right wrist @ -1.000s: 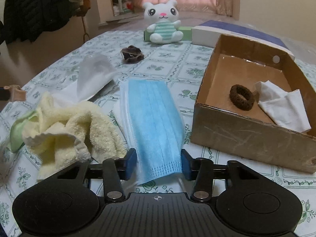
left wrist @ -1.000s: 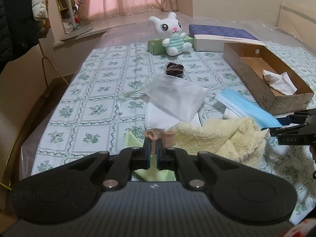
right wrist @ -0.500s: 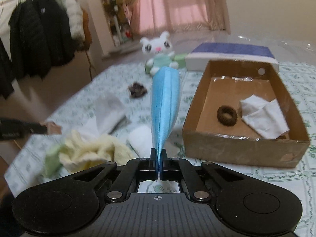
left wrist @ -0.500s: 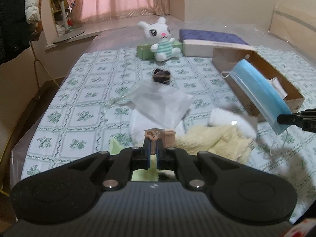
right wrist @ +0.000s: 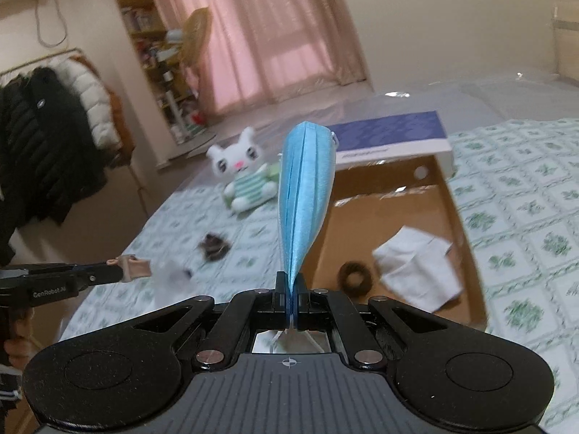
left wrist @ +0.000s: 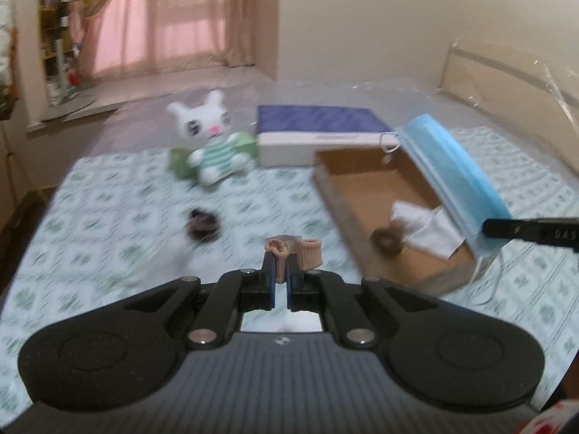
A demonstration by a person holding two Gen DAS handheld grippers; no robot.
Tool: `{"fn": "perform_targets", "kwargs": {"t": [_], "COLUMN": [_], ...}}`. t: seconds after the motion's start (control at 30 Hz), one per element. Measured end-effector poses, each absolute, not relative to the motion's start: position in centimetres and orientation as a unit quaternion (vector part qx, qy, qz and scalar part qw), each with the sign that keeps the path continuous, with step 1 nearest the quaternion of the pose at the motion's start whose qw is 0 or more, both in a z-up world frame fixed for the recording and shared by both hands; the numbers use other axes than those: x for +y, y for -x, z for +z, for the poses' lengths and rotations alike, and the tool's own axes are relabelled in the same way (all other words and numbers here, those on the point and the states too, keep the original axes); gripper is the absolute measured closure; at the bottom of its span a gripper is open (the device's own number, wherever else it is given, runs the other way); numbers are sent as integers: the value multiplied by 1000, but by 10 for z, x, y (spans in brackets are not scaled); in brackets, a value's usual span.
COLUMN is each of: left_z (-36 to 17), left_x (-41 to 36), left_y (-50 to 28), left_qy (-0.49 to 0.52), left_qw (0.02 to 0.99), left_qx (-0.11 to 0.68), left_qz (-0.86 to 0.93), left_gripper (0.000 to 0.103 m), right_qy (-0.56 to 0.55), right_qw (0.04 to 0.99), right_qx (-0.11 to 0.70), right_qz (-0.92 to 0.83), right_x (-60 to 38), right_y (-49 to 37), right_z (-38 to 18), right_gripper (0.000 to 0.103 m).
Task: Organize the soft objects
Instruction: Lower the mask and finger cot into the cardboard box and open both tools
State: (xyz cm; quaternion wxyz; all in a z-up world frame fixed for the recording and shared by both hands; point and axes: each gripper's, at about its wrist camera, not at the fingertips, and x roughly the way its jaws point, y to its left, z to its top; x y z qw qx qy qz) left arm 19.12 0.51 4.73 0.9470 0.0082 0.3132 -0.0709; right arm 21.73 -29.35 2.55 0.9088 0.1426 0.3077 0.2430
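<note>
The blue face mask is pinched at its near end between the closed jaws of the right gripper, standing up edge-on from the fingers and held in the air over the near left part of the cardboard box; in the left wrist view the same mask hangs across the box's right side, its ear loops dangling; the left gripper is clamped narrow on a small beige fabric piece, lifted above the cloth and just left of the box; inside the box lie a brown hair tie and a folded white cloth, close beside each other but whether touching cannot be told; on the green-patterned tablecloth, left of the box, sits a dark scrunchie; farther off a white bunny plush in a striped green top leans against a green box; to its right, at the far end of the cardboard box, lies a flat blue-and-white box; pink curtains hang at the far wall; dark and white coats hang on a rack at the far left.
</note>
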Motion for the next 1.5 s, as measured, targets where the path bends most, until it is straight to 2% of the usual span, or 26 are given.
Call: {"fn": "perform_targets", "kwargs": {"t": [0.3,0.73,0.9,0.97,1.07,1.13,1.2,1.5], "left_z": [43,-18,-35,-39,-43,-44,-44,-35], "left_x": [-66,-124,-132,-132,-131,-129,-127,-123], "left_y": [-294,-405,-430,-435,-436,-435,-435,-417], "left_qy": [10,1,-9,-11,-21,-23,-25,-25], "left_qw": [936,910,909,909,911,910,909,907], "left_qx": [324,388,391,390,385,388,392,393], "left_qz": [-139,-149,-146,-147,-146,-145,-142,-149], "left_gripper": [98,98,86,71,70,70,70,70], "right_qy": [-163,-148,-132,-132,-132,-134,-138,-144], "right_qw": [900,887,896,896,896,896,897,900], "right_qx": [343,396,391,393,394,394,392,383], "right_qz": [216,184,165,156,155,154,153,150], "right_x": [-316,-325,-322,-323,-325,-327,-328,-331], "right_y": [-293,-372,-384,-387,-387,-387,-385,-371], "right_z": [15,-36,-42,-45,-49,-51,-51,-42], "right_gripper": [101,101,101,100,92,75,66,61]}}
